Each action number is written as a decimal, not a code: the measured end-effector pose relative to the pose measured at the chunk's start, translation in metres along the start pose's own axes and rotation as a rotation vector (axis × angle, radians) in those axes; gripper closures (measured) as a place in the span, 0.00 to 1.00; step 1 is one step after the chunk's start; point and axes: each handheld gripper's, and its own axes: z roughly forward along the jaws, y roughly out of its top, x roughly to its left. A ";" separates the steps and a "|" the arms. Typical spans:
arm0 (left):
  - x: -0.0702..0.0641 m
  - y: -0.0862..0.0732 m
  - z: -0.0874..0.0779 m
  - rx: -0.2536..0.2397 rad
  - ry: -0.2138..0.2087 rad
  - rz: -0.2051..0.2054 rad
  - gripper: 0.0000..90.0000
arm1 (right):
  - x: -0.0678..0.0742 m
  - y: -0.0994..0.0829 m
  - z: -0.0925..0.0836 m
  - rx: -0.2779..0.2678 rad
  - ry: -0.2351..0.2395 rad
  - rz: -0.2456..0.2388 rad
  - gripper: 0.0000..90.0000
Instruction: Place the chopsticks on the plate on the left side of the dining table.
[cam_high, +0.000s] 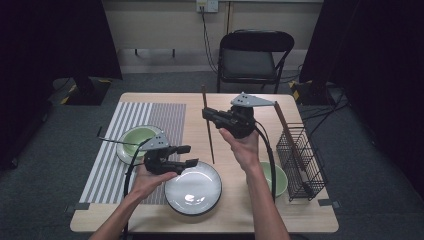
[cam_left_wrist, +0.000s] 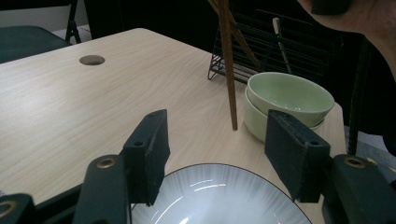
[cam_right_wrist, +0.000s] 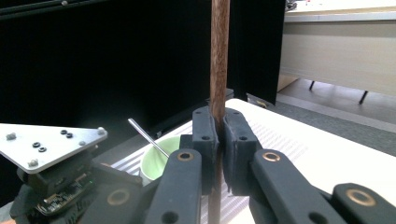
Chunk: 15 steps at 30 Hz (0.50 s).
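Observation:
My right gripper (cam_high: 207, 115) (cam_right_wrist: 218, 122) is shut on a long brown wooden chopstick (cam_high: 210, 140) (cam_right_wrist: 219, 56), which it holds upright over the middle of the table. The stick's lower tip (cam_left_wrist: 234, 126) hangs close to the tabletop beside the stacked green bowls (cam_left_wrist: 287, 95). My left gripper (cam_high: 193, 156) (cam_left_wrist: 219, 140) is open with nothing between its jaws. It hovers over the near-left rim of a white plate with a dark rim (cam_high: 200, 197) (cam_left_wrist: 219, 200).
A black wire rack (cam_high: 300, 162) (cam_left_wrist: 261, 37) at the right edge holds another chopstick (cam_high: 286, 131). A green bowl (cam_high: 136, 140) (cam_right_wrist: 156, 163) with a metal utensil in it sits on a striped mat (cam_high: 115, 160) at left. A folding chair (cam_high: 252, 55) stands behind the table.

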 end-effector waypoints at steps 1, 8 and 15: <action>0.000 0.000 0.000 -0.007 -0.001 -0.008 0.45 | 0.002 0.000 0.003 0.003 0.004 -0.002 0.94; 0.006 0.000 -0.001 -0.027 -0.022 -0.033 0.49 | 0.015 -0.005 0.020 0.009 0.051 0.002 0.94; 0.008 0.000 -0.001 -0.032 -0.013 -0.010 0.58 | 0.033 -0.011 0.035 0.017 0.109 -0.005 0.94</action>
